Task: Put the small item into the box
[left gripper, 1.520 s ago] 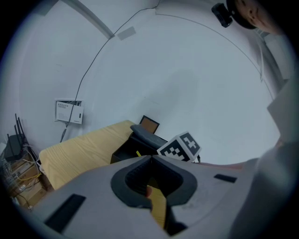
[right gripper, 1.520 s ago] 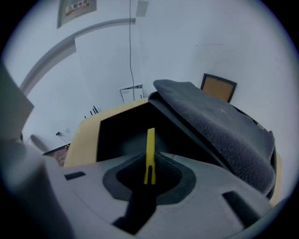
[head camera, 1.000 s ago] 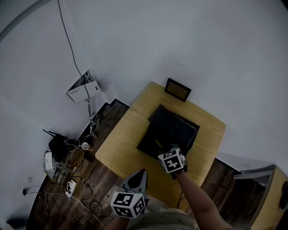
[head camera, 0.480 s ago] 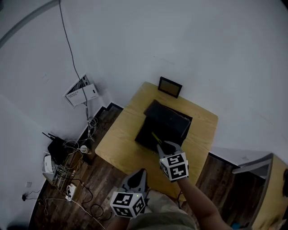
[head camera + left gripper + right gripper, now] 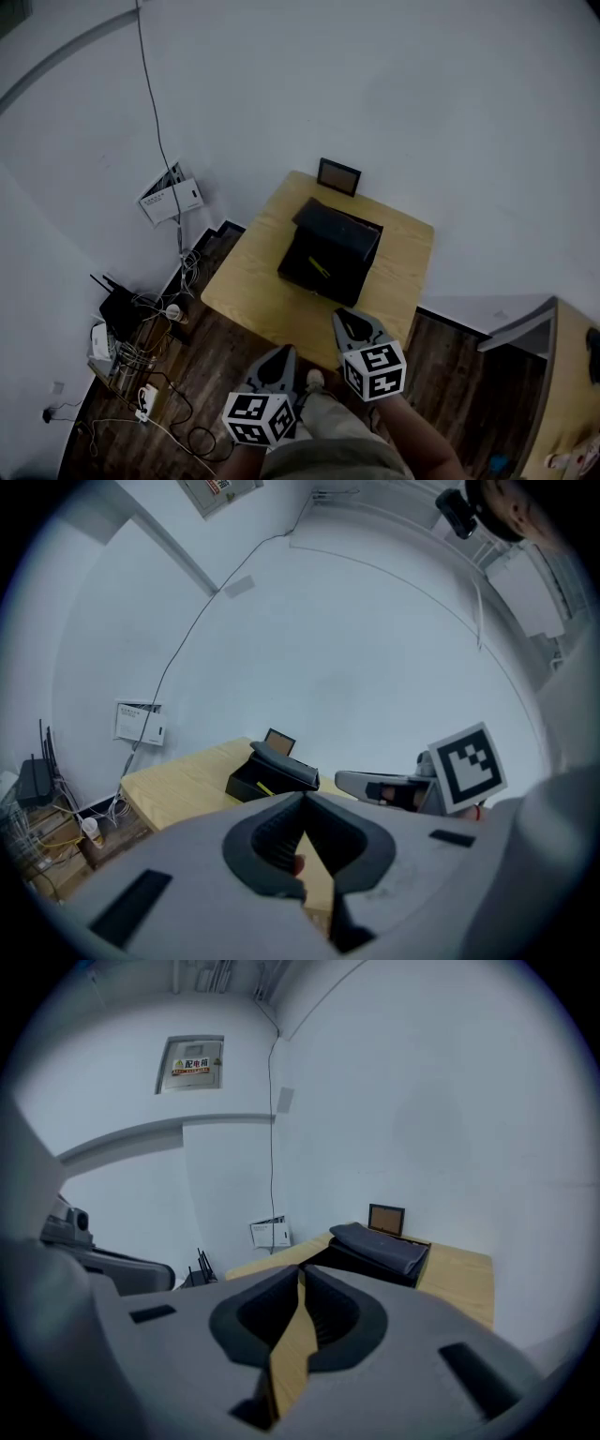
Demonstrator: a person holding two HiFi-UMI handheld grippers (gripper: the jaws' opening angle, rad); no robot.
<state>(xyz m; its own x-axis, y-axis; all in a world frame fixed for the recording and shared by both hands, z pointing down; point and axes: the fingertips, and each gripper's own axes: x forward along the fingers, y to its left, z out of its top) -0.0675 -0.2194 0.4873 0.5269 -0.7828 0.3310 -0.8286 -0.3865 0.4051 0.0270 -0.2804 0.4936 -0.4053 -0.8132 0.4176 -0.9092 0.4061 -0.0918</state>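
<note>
A black box (image 5: 323, 258) stands open on the wooden table (image 5: 253, 291), its lid (image 5: 337, 221) tilted back at the far side. A small yellow item (image 5: 320, 267) lies inside it, also seen as a yellow strip (image 5: 265, 788) in the left gripper view. My right gripper (image 5: 345, 317) hangs at the table's near edge, short of the box; its jaws have just been closing and now meet, with nothing between them (image 5: 300, 1276). My left gripper (image 5: 284, 352) is lower left, off the table, shut and empty (image 5: 303, 801).
A small dark frame (image 5: 338, 176) leans against the wall at the table's far edge. Cables and a router (image 5: 127, 319) clutter the wood floor to the left. A white panel (image 5: 169, 199) hangs on the wall. A cabinet (image 5: 562, 375) stands at the right.
My right gripper has drawn back from over the box to the table's near edge and its jaws have closed. The left gripper has also pulled back. The yellow item stays in the box.
</note>
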